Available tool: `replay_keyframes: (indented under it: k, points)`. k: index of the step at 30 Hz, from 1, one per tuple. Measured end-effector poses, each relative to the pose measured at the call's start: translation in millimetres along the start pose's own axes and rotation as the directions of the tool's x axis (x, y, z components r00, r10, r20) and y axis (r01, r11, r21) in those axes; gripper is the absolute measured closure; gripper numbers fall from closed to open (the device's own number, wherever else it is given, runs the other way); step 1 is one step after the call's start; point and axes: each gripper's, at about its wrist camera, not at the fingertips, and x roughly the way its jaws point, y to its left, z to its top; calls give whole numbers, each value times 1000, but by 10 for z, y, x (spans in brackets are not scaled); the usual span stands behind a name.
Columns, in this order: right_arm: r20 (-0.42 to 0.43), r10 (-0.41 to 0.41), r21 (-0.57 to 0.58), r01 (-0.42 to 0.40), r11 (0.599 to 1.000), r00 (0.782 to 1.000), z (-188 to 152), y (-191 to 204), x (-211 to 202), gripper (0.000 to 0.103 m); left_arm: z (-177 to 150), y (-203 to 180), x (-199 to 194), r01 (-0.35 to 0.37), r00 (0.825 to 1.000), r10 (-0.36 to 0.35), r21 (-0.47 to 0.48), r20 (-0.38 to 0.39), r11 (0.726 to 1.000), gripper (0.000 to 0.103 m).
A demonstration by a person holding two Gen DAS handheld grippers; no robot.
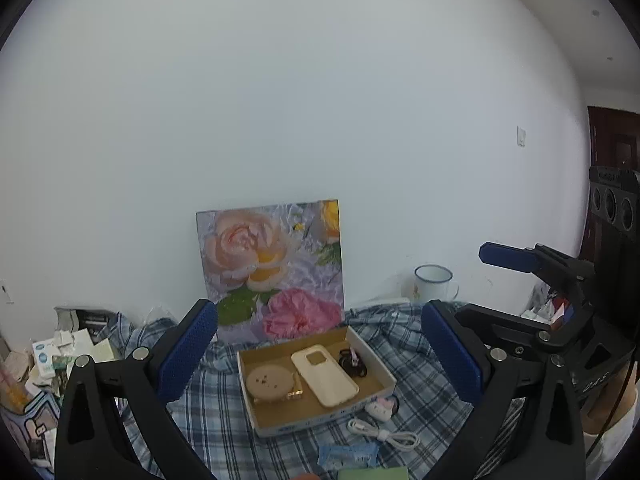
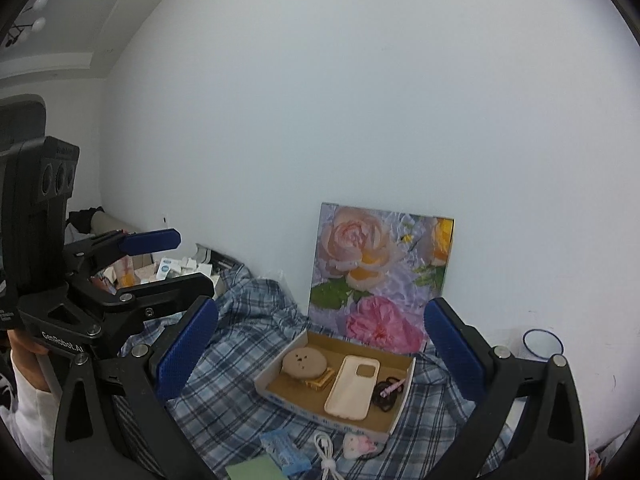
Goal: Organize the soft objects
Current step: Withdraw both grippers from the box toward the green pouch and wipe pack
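Covering the surface below a bare white wall, a rumpled blue plaid cloth (image 1: 224, 420), floral picture (image 1: 276, 268) propped behind. On it, a shallow cardboard box (image 1: 384, 368) holding a round tan plush (image 1: 270, 385), cream phone case (image 1: 324, 374), dark hair ties (image 1: 352, 362). Hovering above, left gripper (image 1: 320, 364) and right gripper (image 2: 320, 360), fingers spread wide, empty.

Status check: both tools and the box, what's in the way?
Left tool open, empty. Right tool open, empty. Box holds phone case; white cable loose in front.
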Motion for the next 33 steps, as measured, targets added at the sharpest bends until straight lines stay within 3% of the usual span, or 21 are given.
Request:
replay_keyframes:
  k: [12,22,29,33]
  points:
    - [-114,36,4,-36,999,993,-460,45,92,0,-547,-17,115,34,991,-39,-44,-128,998,0]
    - [-178,67,20,-65,998,982,-713,27,278,0,-788,35,321,36,979,-46,-54,-198,998,0]
    - [-229,58,22,-55,998,972,-1000,-53,444,0,-1100,50,551,75,956,-93,-75,-280,994,0]
    - [-265,69,87,-47,995,962,-1195,-235,558,0,-1309,15,701,93,933,-111,-67,-342,993,0]
